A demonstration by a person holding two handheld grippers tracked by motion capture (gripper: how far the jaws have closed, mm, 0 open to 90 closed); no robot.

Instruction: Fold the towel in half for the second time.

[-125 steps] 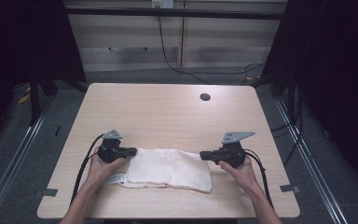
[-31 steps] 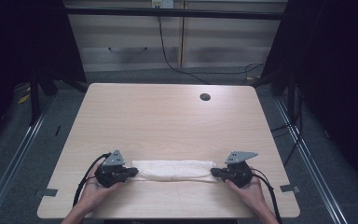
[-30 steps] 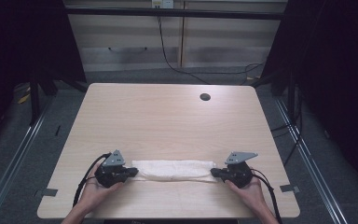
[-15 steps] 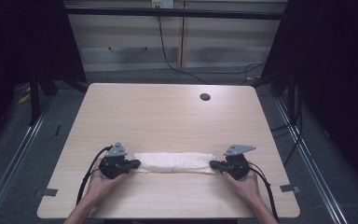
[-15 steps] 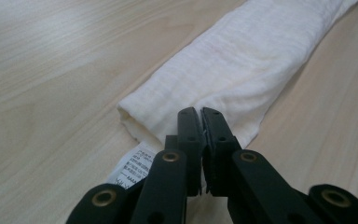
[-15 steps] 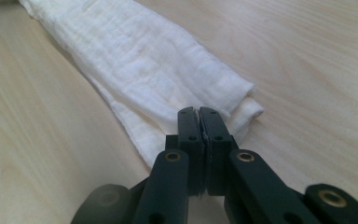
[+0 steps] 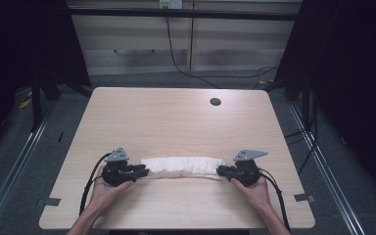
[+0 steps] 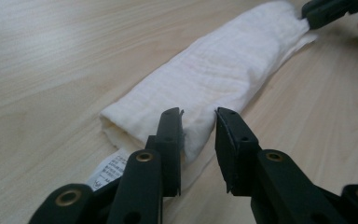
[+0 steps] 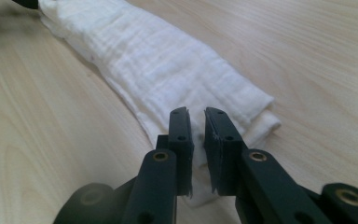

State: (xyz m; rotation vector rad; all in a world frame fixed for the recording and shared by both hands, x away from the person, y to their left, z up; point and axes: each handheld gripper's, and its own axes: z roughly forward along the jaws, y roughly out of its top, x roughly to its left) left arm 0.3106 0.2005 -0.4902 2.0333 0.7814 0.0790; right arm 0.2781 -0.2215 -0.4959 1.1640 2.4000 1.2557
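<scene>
left gripper [image 8: 198, 116]: jaws have just been opening and now stand parted, a clear gap between them, with the near end of the folded white cloth [image 8: 214, 77] lying in that gap but no longer pinched; a printed care label [image 8: 108, 169] pokes out beneath the left jaw. right gripper [image 9: 196, 114]: jaws likewise just opened, though only to a narrow slot, and the cloth's [image 9: 154, 65] other end sits under and between the tips; no pad can be seen pressing on it. compared with half a second ago, when both pairs of jaws were clamped on the ends of the long fold, the grip has been let go at both ends at once, and the hands have scarcely moved. in the high view the left gripper [image 7: 138, 172] sits at about 7 o'clock on the table [image 7: 176, 117] and the right gripper [image 7: 223, 171] at about 5 o'clock, their tips pointing toward each other, with the cloth [image 7: 182, 164] stretched as a narrow strip between them near the 6 o'clock edge. judged from this, the fold just laid down is complete and the cloth has been set to rest flat; the next step probably calls for backing both grippers off without dragging the ends, then re-gripping for a further fold. farther out, a small dark hole [image 7: 215, 102] marks the tabletop toward 1 o'clock, well apart from the work.
</scene>
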